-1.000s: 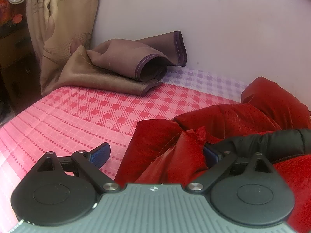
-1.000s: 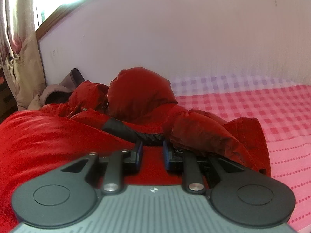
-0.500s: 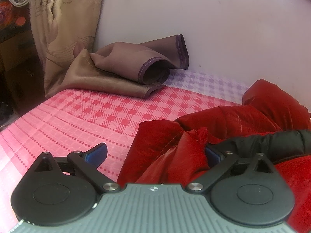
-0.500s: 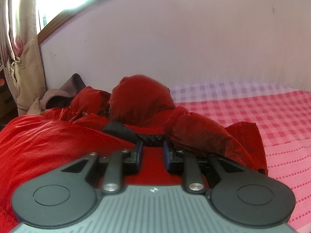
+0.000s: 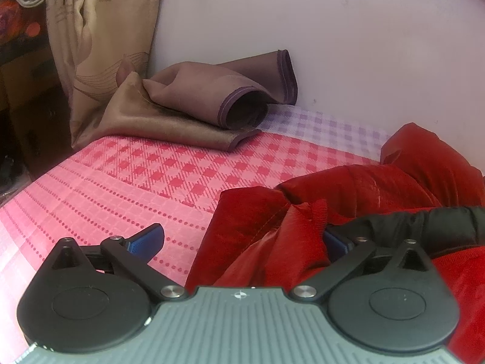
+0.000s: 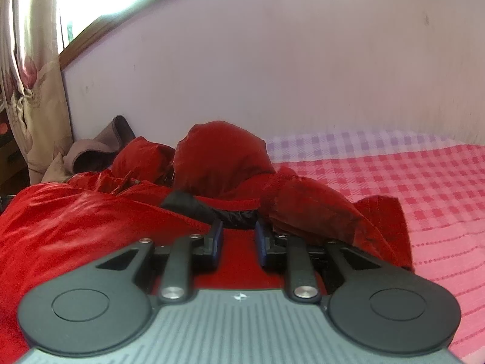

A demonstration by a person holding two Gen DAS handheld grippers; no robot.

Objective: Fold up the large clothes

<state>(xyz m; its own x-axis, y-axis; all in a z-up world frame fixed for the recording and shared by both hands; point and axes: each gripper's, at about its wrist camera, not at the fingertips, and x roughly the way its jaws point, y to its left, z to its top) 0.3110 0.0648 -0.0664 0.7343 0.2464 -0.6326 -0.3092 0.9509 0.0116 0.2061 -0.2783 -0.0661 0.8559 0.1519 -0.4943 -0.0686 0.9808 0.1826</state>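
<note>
A red padded jacket (image 5: 357, 188) with a black lining band (image 5: 424, 224) lies bunched on the pink checked bed cover (image 5: 136, 182). My left gripper (image 5: 242, 239) is open wide, with the jacket's left edge lying between its blue pads (image 5: 145, 238). In the right wrist view the jacket (image 6: 91, 221) fills the left and middle, its hood (image 6: 221, 157) standing up at the back. My right gripper (image 6: 238, 239) is narrowly open over red fabric, and its blue pads (image 6: 216, 239) stand a small gap apart without pinching it.
A brown folded cloth (image 5: 212, 100) lies at the bed's far left against the wall, beside a beige curtain (image 5: 100, 30). The bed's left edge drops off to dark furniture (image 5: 18, 91). Bare checked cover (image 6: 409, 176) lies to the right of the jacket.
Both views have shifted slightly, with the scene sitting a little lower and to the right in the frames. The jaws and the jacket look the same.
</note>
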